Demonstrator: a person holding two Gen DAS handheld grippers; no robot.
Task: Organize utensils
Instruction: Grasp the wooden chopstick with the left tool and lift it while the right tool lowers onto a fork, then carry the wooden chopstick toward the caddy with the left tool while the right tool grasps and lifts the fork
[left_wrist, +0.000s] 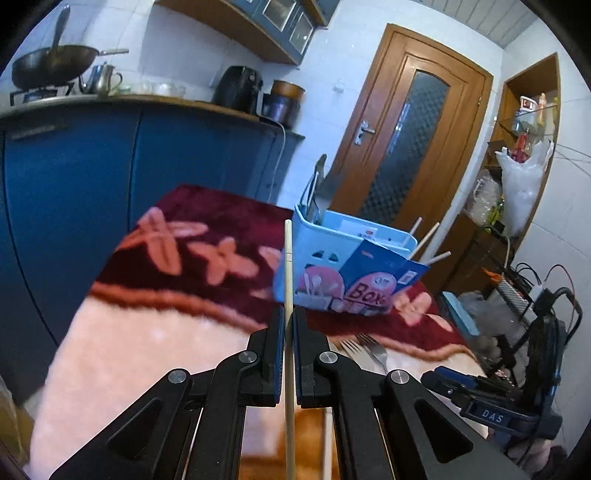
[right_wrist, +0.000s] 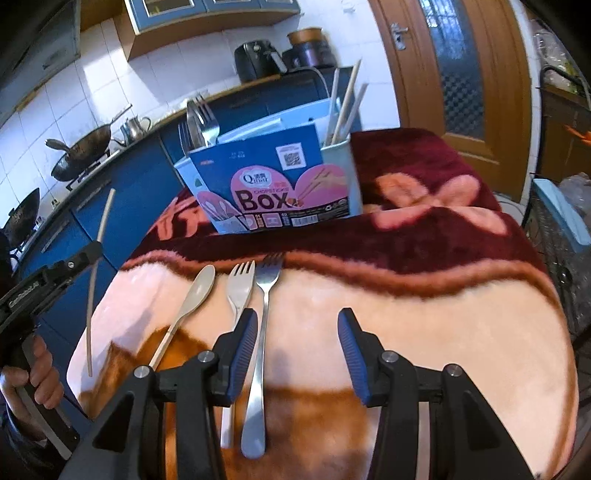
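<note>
L gripper (left_wrist: 289, 321) clamped on chopstick (left_wrist: 288, 280) mid-shaft, held up w/ both ends free, short of holder box (right_wrist: 273, 184) | R gripper (right_wrist: 297, 332) wide open, empty, over metal fork (right_wrist: 264, 314) on blanket (right_wrist: 443, 314) | risk: thin stick pivots/slips in pads, tip snags box rim vs chopstick slot w/ other sticks (right_wrist: 345, 107); R could nudge plastic fork (right_wrist: 240, 291), spoon (right_wrist: 195, 295)
</note>
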